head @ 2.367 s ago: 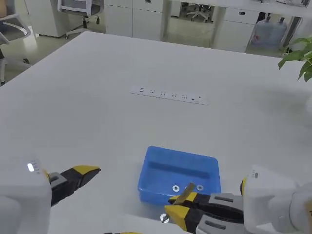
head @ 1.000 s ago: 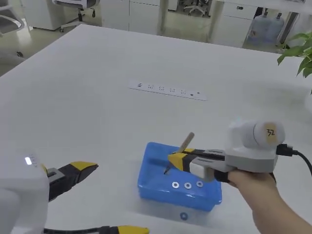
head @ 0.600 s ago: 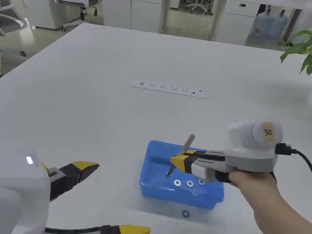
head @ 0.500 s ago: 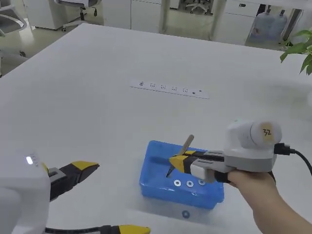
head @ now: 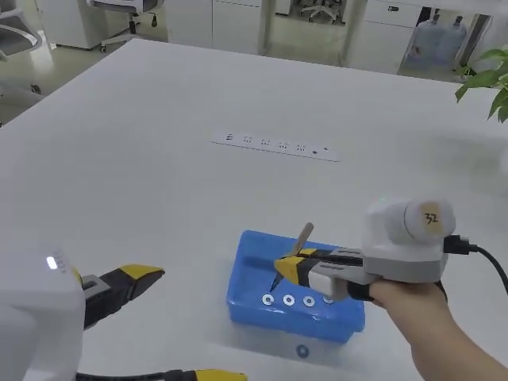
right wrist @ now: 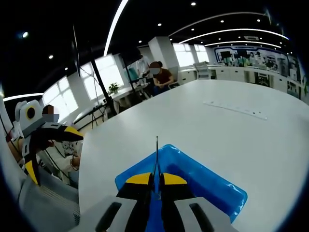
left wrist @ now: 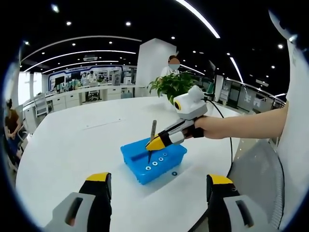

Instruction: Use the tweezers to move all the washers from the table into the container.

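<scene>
A blue container [head: 247, 252] sits near the table's front edge with several silver washers [head: 287, 300] in a row on its floor. One more washer [head: 302, 350] lies on the table just in front of it. My right gripper [head: 290, 267] hovers over the container, shut on the tweezers [head: 305, 234], whose tips point down beside the leftmost washer. Its own view shows the tweezers [right wrist: 156, 153] above the container [right wrist: 215, 180]. My left gripper [head: 178, 325] stands open at the lower left, apart from the container [left wrist: 131, 151] and the loose washer [left wrist: 174, 172].
A white power strip [head: 274, 148] lies flat mid-table, well beyond the container. Green plant leaves [head: 486, 83] reach in at the far right edge. Office chairs, cabinets and people stand beyond the table.
The right gripper rose from the table in front of the container to above it. One more washer now lies at the left end of the row inside. The left gripper stayed put.
</scene>
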